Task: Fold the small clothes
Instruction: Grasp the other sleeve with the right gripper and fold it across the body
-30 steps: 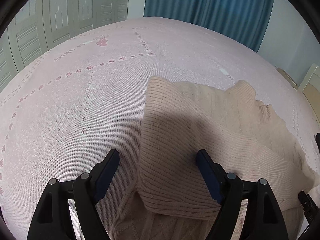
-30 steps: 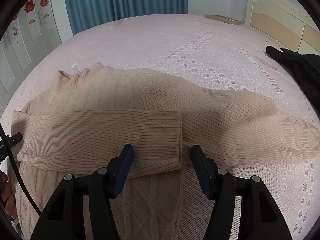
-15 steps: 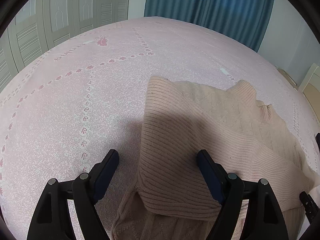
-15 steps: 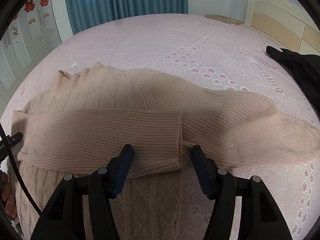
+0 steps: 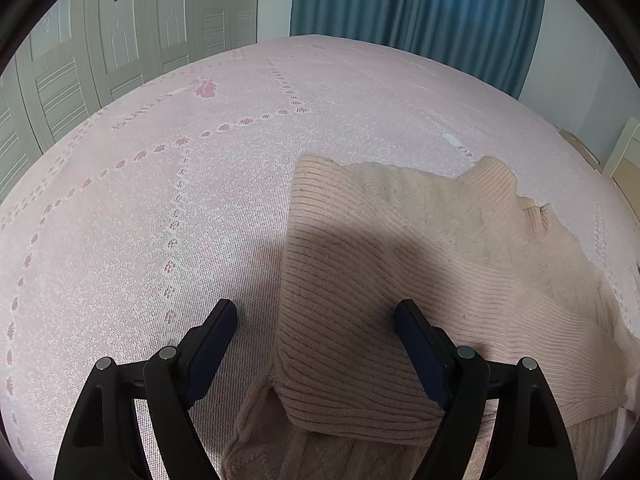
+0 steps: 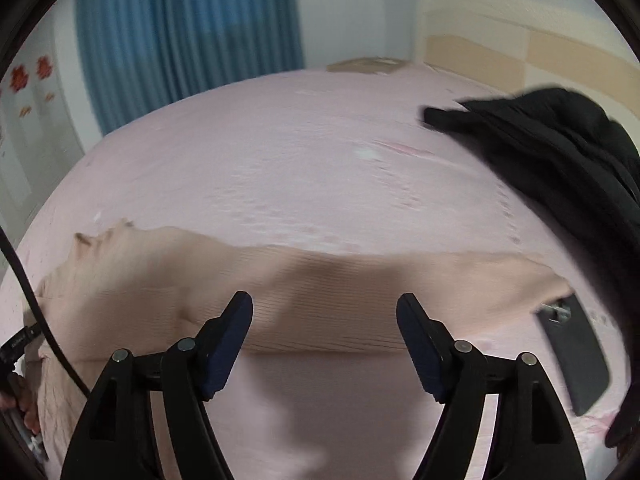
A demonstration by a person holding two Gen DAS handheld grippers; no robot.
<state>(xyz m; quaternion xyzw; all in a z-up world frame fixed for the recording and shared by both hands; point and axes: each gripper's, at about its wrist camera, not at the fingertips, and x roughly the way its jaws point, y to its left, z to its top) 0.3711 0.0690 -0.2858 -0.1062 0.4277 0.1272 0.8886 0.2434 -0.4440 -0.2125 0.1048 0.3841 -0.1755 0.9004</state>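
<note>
A beige knitted sweater (image 5: 400,264) lies on the pink bed cover, one ribbed sleeve folded across its body. My left gripper (image 5: 316,320) is open and empty, its fingers straddling the folded sleeve's left edge just above it. In the blurred right wrist view the sweater (image 6: 160,292) stretches sideways, its other sleeve (image 6: 460,280) laid out to the right. My right gripper (image 6: 324,316) is open and empty, hovering over that outstretched sleeve near the bed cover.
A black garment (image 6: 560,152) lies on the bed at the right. A dark flat object (image 6: 576,352) lies near the sleeve's cuff. A headboard (image 6: 500,44) stands behind. Blue curtains (image 5: 416,4) and closet doors (image 5: 80,64) stand beyond the bed.
My right gripper has swung quickly to the right along the outstretched sleeve, away from the folded cuff, blurring its view. My left gripper has barely moved.
</note>
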